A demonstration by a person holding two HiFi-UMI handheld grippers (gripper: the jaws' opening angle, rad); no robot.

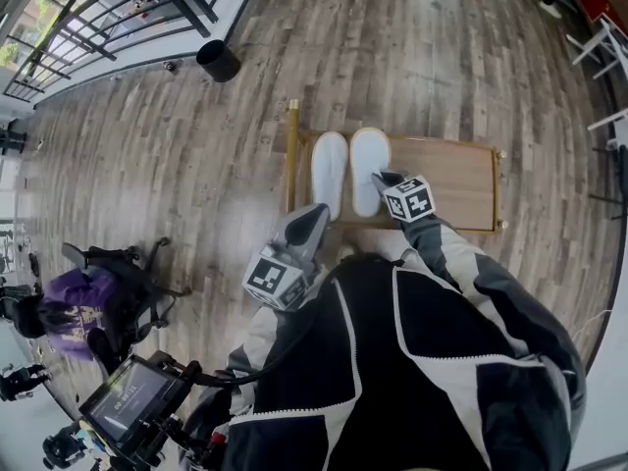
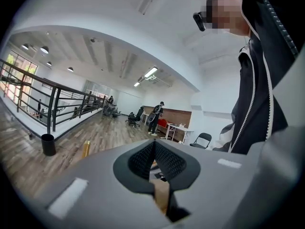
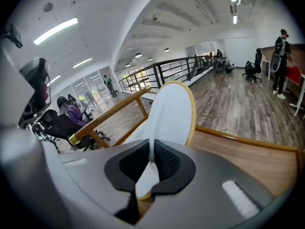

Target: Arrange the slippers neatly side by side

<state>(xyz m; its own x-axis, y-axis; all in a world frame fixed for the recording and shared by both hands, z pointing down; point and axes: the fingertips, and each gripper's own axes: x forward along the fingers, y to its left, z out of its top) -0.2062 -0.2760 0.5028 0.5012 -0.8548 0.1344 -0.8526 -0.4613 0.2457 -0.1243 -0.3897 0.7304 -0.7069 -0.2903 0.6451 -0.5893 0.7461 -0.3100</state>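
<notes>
On the low wooden table (image 1: 442, 180), two white slippers lie close side by side: the left slipper (image 1: 330, 170) and the right slipper (image 1: 369, 165). Your right claw (image 3: 151, 162) pinches the right slipper's near edge. Your left claw (image 2: 155, 160) is closed on nothing, short of the table.

R gripper (image 3: 151, 152) fingers (image 3: 167, 162) pinch white slipper (image 3: 172, 111) edge over wood tray (image 3: 248, 163).

left slipper (image 1: 329, 170) just beside right slipper (image 1: 369, 165) | both on tabletop (image 1: 451, 180), at its left end | bin (image 1: 218, 60) on floor (image 1: 442, 57), behind tabletop, to the left
</notes>
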